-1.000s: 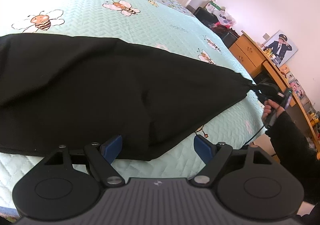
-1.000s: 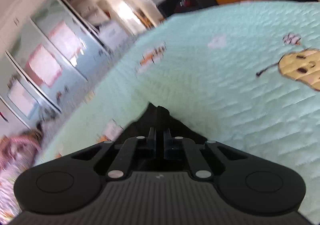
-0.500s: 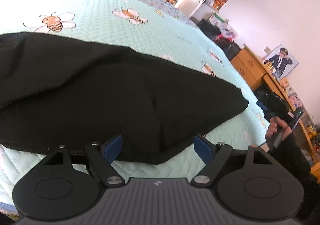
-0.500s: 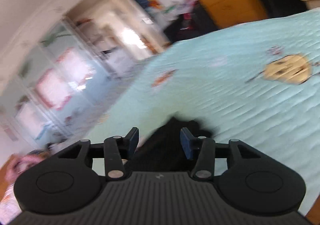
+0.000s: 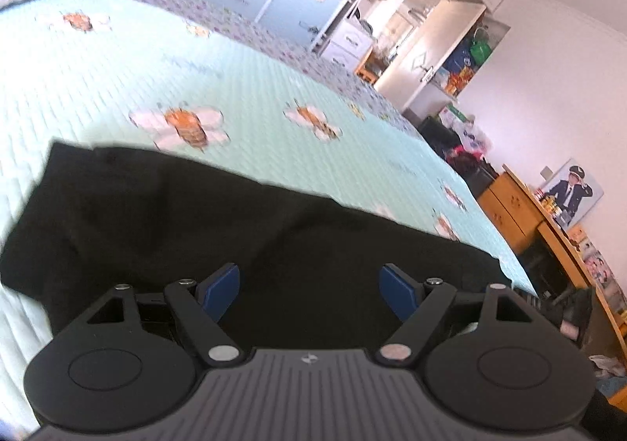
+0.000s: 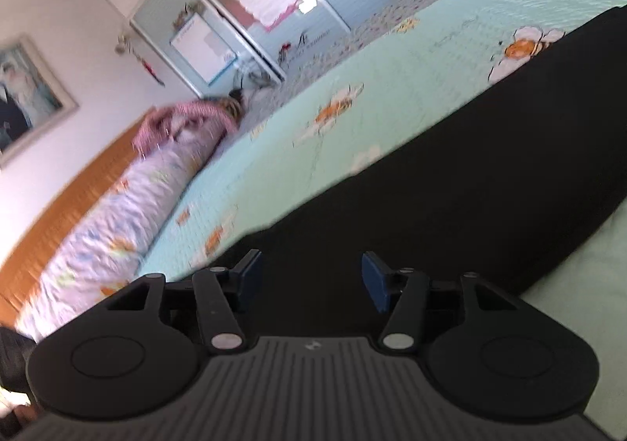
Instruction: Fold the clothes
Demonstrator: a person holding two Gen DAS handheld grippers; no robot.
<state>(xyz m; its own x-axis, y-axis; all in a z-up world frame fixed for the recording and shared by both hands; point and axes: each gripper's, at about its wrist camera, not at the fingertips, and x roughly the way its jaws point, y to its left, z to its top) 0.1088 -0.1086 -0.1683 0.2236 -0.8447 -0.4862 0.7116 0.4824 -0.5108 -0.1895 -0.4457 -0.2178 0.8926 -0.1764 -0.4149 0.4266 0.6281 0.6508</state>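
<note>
Since one second earlier, the right gripper (image 6: 309, 276) had released the corner of the black garment (image 5: 274, 245) and stood with its blue pads well apart and nothing between them; both views had swung toward the wardrobe (image 6: 254, 9) end of the room. Left gripper (image 5: 309, 290) was likewise spread wide and held nothing; the garment lay flat across the mint bee-print bedspread (image 5: 254, 107), a pillow (image 6: 129, 205) lying beyond at the headboard.
</note>
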